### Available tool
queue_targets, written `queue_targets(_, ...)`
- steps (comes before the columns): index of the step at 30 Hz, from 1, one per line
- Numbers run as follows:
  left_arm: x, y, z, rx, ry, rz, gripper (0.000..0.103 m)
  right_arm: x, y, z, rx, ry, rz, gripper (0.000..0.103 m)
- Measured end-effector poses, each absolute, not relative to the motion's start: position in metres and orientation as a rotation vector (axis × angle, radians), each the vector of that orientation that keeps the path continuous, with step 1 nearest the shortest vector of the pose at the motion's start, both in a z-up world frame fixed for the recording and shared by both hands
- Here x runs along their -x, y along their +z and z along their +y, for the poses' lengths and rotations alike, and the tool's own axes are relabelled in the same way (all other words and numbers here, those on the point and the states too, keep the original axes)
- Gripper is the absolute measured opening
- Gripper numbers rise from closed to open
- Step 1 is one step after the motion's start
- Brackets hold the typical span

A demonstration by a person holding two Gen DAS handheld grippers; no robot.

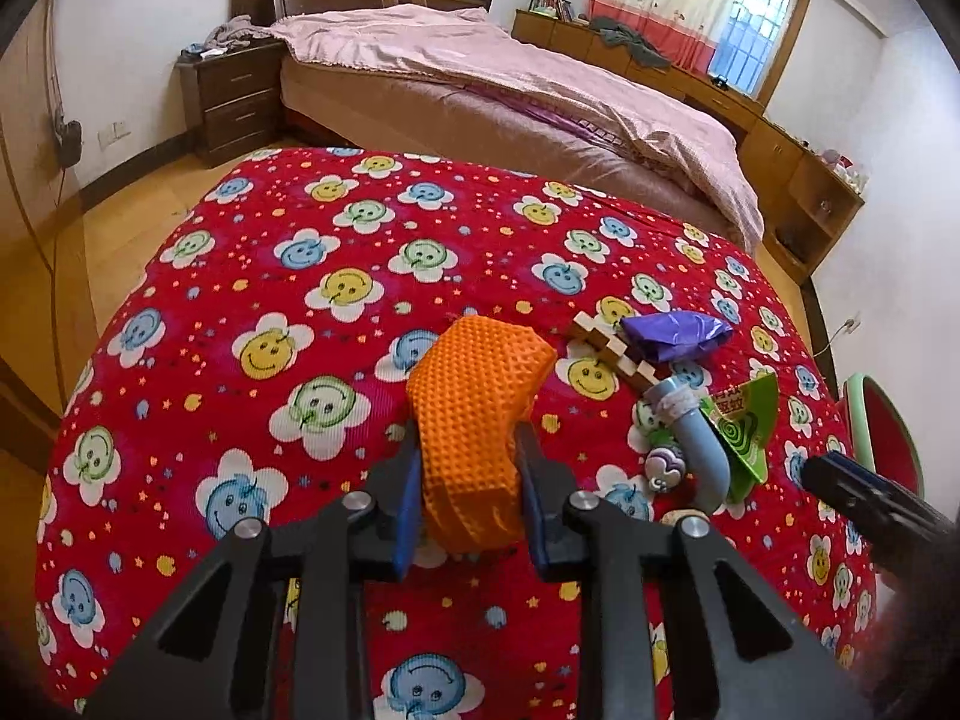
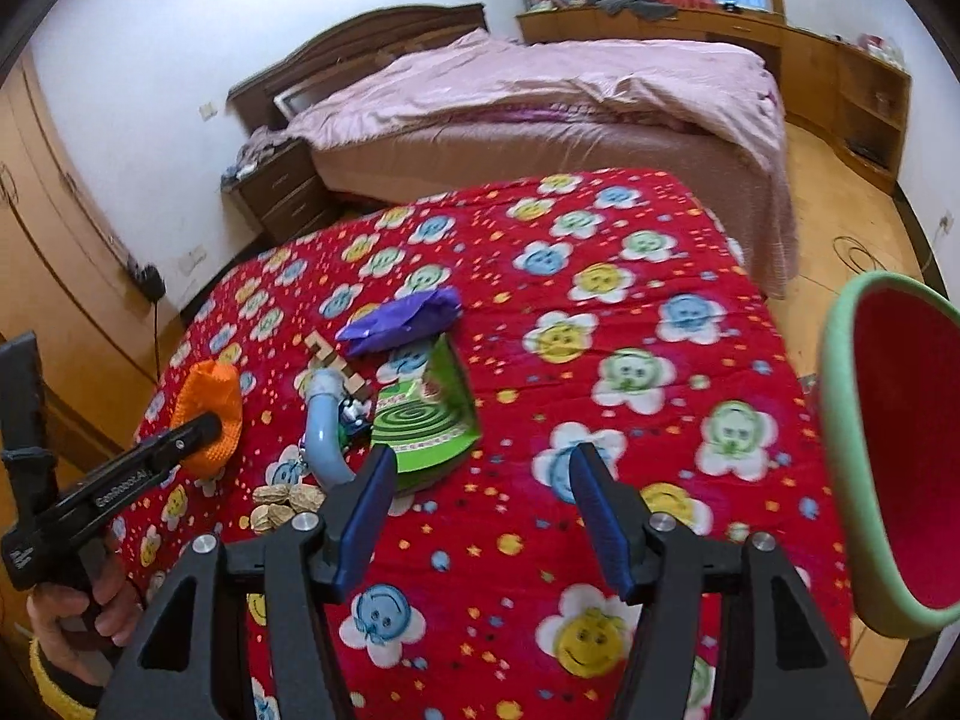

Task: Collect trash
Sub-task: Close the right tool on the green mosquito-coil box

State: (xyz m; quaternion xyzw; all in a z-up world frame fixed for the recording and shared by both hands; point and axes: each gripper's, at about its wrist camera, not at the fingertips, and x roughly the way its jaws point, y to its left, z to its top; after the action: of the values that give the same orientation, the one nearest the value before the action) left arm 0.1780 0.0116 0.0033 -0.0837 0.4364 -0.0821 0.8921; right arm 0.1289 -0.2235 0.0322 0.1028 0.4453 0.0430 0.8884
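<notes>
The left tool is clamped on an orange dimpled sponge, its blue pads pressing both sides and lifting it over the table's red smiley-flower cloth. The right tool has its jaws apart with nothing between them, poised over bare cloth just right of the rubbish. That little heap lies between the two tools: a green mosquito-coil packet, a bent blue pipe touching its left edge, a crumpled purple wrapper at the far side, a small wooden puzzle piece beside that, and some nut shells at the near end. A red bin with a green rim stands off the table's right edge, and a bed with a pink cover lies beyond
</notes>
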Motion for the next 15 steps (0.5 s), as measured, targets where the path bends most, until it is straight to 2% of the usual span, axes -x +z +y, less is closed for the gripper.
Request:
queue_targets(6, -0.176, 0.001, 0.014, 0.188, -0.174, 0.906, 0.028, -0.149, 0.021, -0.202, -0.15, 0.124, 0.965, 0.067)
queue_targets(15, -0.176, -0.001, 0.016, 0.202, -0.176, 0.907, 0.028, -0.168, 0.003, -0.187, -0.081, 0.111, 0.982, 0.067)
